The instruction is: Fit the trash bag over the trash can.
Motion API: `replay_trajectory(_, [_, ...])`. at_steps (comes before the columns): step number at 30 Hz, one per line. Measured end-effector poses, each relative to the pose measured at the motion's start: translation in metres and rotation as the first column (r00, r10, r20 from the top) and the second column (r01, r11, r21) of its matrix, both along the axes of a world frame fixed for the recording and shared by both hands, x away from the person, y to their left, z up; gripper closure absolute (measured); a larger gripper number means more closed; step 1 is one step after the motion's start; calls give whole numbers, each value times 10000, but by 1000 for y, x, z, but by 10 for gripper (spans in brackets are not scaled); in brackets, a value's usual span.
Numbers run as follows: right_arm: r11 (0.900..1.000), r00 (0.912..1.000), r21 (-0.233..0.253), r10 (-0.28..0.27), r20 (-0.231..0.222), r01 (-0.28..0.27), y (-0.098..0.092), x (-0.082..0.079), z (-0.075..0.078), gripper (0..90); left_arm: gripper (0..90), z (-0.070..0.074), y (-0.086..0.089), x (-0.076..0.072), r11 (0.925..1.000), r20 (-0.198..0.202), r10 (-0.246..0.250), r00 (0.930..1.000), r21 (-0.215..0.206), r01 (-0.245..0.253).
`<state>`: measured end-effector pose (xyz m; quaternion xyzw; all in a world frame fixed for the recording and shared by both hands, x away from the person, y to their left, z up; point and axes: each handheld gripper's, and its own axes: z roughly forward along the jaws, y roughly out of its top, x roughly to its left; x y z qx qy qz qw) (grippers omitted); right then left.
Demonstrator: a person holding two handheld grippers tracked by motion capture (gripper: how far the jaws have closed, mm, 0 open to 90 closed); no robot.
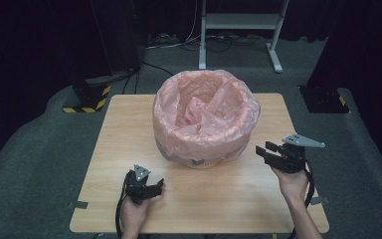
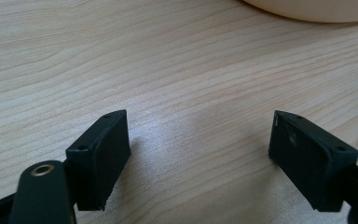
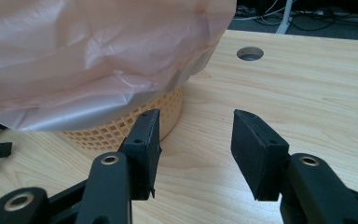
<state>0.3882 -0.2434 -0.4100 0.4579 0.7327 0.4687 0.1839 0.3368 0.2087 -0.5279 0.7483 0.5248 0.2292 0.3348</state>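
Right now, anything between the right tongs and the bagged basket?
Nothing visible. The right tongs stand open, with bare table between them and the basket under the pink bag.

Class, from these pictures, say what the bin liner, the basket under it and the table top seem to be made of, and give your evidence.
Bin liner: thin pink plastic film, probably; crinkled, glossy, translucent.
Basket: likely moulded plastic, cream-orange; regular square lattice of holes.
Table top: light wood-grain surface with a matt sheen, possibly laminate; grain lines run evenly.
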Motion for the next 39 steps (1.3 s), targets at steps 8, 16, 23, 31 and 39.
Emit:
replay_trajectory(8, [9997,9999,203,-107,-79,109,-4,0,-13,523,204,0,0,0,10000,15,-11,10000,10,11])
replay_trajectory(16, [9995,9993,209,-217,-294,223,-8,3,-31,524,204,0,0,0,10000,2,-14,10000,-11,14])
replay_trajectory(23, [9994,9973,339,-46,-728,71,-5,13,-56,522,204,0,0,-1,10000,23,-37,10000,21,37])
replay_trajectory(31, [9995,9966,304,-12,-823,37,-10,8,-66,521,203,0,-1,0,10000,0,-39,10000,-21,39])
replay_trajectory(39, [9998,9963,146,-98,-856,110,-20,4,-72,519,203,0,-1,0,10000,-2,-46,10000,-13,46])
